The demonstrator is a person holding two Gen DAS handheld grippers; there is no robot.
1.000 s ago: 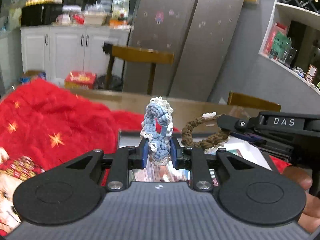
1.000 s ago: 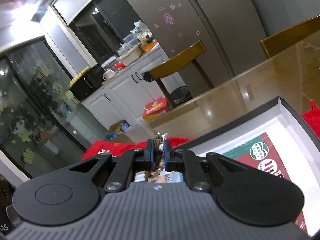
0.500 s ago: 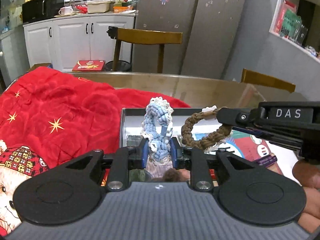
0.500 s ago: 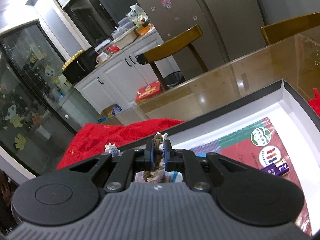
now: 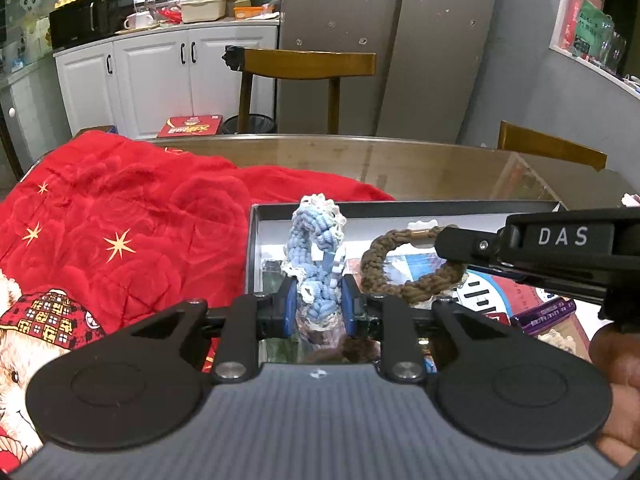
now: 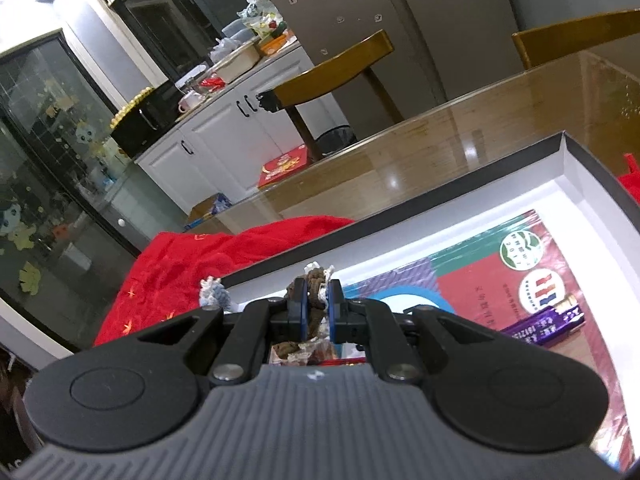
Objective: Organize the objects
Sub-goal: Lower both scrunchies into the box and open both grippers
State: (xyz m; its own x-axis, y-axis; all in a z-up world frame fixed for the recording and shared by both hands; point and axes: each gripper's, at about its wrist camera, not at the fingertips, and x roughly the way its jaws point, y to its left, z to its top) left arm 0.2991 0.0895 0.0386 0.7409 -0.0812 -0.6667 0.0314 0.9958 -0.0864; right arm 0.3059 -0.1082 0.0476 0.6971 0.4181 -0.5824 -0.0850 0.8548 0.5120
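Over the shallow black-rimmed white box (image 5: 400, 210) we carry both loops: left gripper (image 5: 319, 304) pinches the blue-and-white crocheted ring (image 5: 316, 248), right gripper (image 6: 318, 312) is pressed tight on the brown braided cord ring (image 5: 412, 268). We should lower them apart onto bare floor, clear of the purple battery (image 6: 540, 326), before releasing.

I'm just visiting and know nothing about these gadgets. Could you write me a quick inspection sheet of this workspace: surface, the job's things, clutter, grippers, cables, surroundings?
Surface: glass-topped wooden table, partly under a red blanket.
Job's things: blue knitted ring and brown knitted ring, both held above an open box.
Clutter: purple battery and printed packets lying in the box.
Grippers: left gripper shut on the blue knitted ring; right gripper shut on the brown knitted ring.
Cables: nothing seen.
Surroundings: wooden chair, white cabinets, grey fridge, crowded countertop.
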